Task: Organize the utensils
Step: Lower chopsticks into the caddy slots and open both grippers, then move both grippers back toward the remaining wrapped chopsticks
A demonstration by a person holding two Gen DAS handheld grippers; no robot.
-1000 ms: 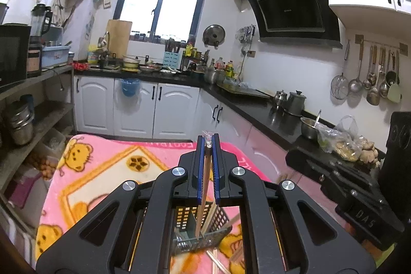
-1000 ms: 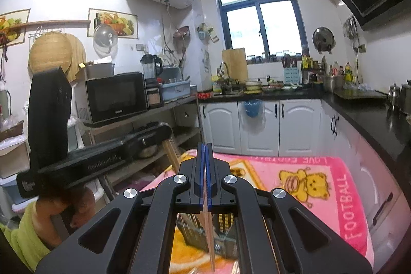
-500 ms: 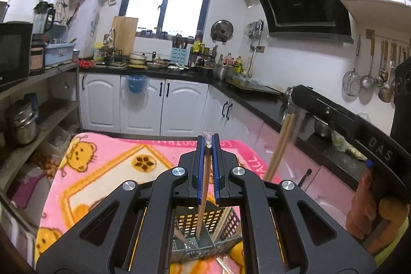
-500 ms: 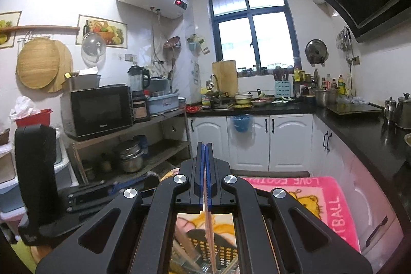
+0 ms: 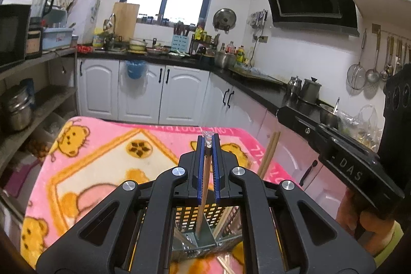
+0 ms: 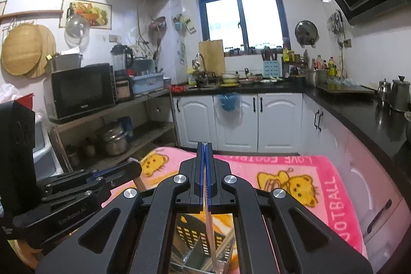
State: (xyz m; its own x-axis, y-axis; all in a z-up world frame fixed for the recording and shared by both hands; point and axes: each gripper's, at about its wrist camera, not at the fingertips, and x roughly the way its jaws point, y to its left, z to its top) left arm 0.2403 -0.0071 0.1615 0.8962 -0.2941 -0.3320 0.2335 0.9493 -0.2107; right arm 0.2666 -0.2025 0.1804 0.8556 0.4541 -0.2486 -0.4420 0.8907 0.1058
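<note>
Both my hand-held grippers, left and right, are pinching light, stiff, slippery chopsticks mid-shaft, hanging over the perforated caddy at bottom centre, so I'd grip firmly.

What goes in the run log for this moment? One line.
left gripper: shut on chopsticks | right gripper: shut on chopsticks | both above utensil holder
</note>
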